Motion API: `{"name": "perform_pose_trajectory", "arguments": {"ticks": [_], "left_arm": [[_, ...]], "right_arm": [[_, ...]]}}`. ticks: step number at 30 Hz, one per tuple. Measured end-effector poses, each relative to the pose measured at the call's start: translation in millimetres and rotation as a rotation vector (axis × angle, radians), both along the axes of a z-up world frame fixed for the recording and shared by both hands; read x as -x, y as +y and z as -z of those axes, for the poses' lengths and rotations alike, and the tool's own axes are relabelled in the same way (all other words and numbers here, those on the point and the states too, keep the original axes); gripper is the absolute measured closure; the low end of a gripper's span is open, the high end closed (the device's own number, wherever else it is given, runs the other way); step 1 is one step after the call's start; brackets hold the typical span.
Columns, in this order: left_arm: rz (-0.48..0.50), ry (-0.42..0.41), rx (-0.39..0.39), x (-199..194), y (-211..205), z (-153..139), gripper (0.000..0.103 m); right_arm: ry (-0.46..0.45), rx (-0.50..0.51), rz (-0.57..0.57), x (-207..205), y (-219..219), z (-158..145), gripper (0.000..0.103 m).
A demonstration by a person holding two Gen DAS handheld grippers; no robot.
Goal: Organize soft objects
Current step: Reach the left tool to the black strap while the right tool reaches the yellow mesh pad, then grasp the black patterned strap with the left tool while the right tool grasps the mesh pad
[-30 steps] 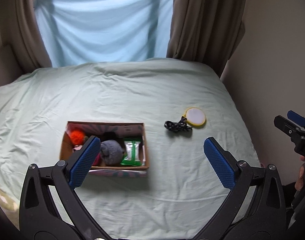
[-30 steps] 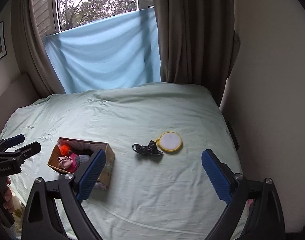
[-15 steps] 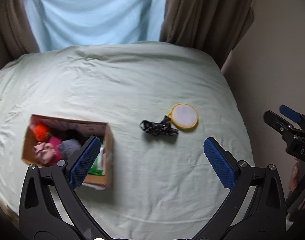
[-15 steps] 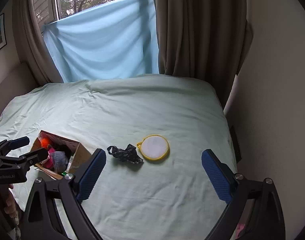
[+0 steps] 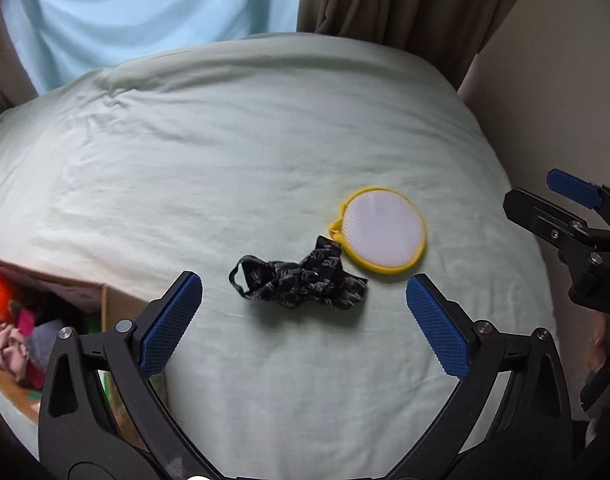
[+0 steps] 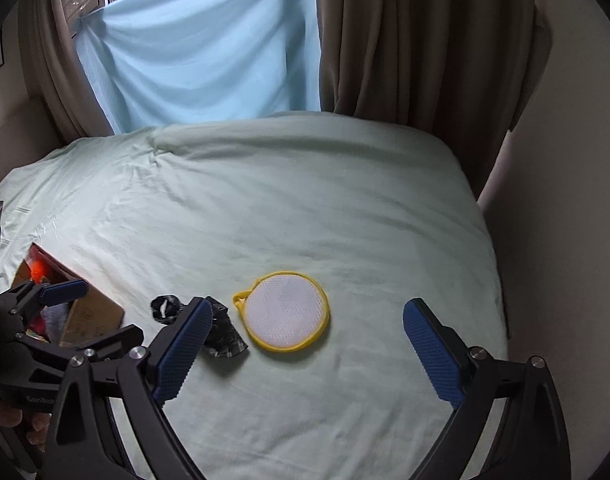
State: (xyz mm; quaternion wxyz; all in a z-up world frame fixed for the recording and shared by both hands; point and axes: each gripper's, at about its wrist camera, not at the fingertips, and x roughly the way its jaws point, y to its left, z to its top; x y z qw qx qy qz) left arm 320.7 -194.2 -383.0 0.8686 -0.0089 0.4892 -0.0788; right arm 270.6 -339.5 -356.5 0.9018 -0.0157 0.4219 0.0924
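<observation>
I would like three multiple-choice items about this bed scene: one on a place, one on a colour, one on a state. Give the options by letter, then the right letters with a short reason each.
1. Where does the black patterned cloth lie?
A. inside the cardboard box
B. on the bed sheet, beside the round pad
C. on the window sill

2. What colour is the rim of the round pad?
A. yellow
B. red
C. green

3. How does the left gripper stand?
A. shut on the cloth
B. shut on the pad
C. open, holding nothing

Answers:
1. B: the cloth rests on the bed sheet, right next to the pad's loop, outside the cardboard box.
2. A: a yellow band runs around the white mesh face.
3. C: its blue fingers are spread wide, with bare sheet between them.
</observation>
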Motion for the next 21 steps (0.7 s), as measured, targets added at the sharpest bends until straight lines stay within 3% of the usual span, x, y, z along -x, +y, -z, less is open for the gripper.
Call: {"name": "perform_pose_trajectory", "arguments": {"ticks": [11, 18, 21], "left_arm": [[-0.016, 0.052, -0.054, -38, -8, 92, 0.005], [0.002, 0.061, -0.075, -51, -11, 122, 0.008], [0.019, 0.065, -0.091, -57, -13, 129, 0.016]], "right_arm": [[0.062, -0.001, -0.066, -54, 21, 88, 0.008], [0.113, 0.01, -0.085, -71, 32, 131, 0.009], [0.141, 0.007, -0.085, -78, 35, 144, 0.015]]}}
